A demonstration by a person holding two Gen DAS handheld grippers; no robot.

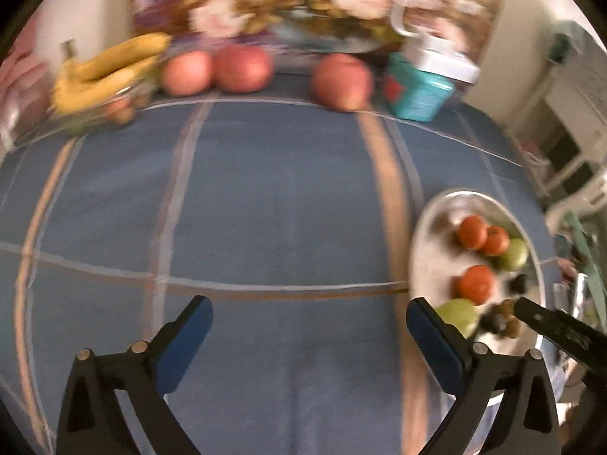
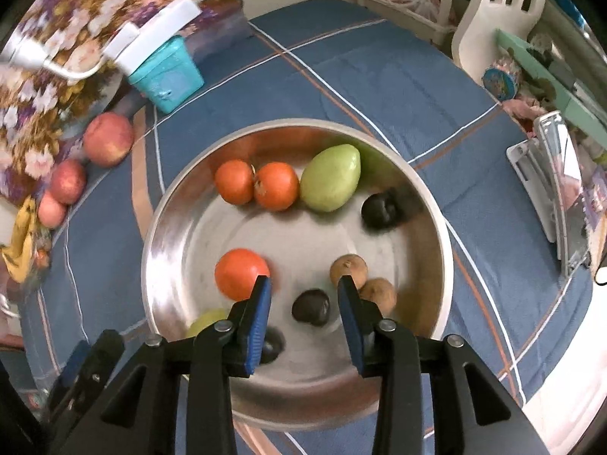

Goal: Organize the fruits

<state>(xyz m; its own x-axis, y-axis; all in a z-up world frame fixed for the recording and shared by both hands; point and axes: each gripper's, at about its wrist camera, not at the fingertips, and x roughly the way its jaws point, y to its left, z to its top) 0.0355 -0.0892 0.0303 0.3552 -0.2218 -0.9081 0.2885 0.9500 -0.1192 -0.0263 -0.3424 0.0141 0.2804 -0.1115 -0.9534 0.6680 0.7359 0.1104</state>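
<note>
The right tool (image 2: 304,299) hangs over the metal bowl (image 2: 170,204), its jaws apart with a dark plum (image 2: 311,307) lying loose between the fingertips, not pinched. In the bowl, beside that plum, sit two brown fruits (image 2: 349,270), a tomato (image 2: 239,273), and farther off two more tomatoes (image 2: 276,185), a green mango (image 2: 331,177) and another dark plum (image 2: 379,210). The left tool (image 1: 309,326) is spread wide and empty above the blue cloth (image 1: 273,197), left of the bowl (image 1: 425,258). Beyond the bowl lie apples (image 1: 242,69) and bananas (image 1: 110,68).
</note>
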